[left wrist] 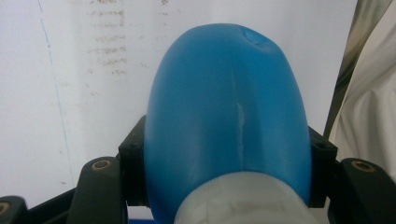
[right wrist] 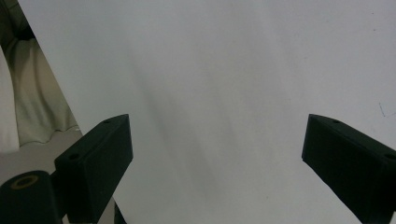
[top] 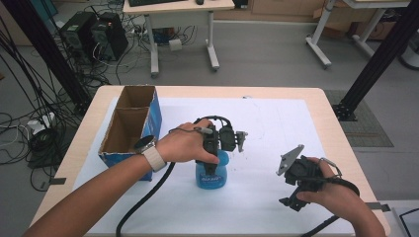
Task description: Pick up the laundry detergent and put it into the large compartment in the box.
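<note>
Left gripper clamped on a blue plastic bottle, standing upright on the white sheet near the middle of the counter, just right of the cardboard box. Seen along the left gripper view: blue bottle pinched from both sides by the black jaws, rounded blue shoulder bulging between them, a whitish cap or neck at the near edge, faint vertical seam down the body. Left hand wrapped over the gripper from above, a light strap at the wrist, black cable trailing back toward the near edge. Right gripper well apart from the bottle, near the right front corner of the sheet, held by the right hand, grey three-cornered plate on top tilted up to the left. In the right gripper view: jaws spread wide, holding nothing, bare white sheet between them, a strip of pale fabric at the left edge. Cardboard box open at the top, brown inside, blue outside, split into two compartments, set along the left side of the sheet. Beyond the counter: grey floor, a second table, dark computer towers and tangled cables at far left.
</note>
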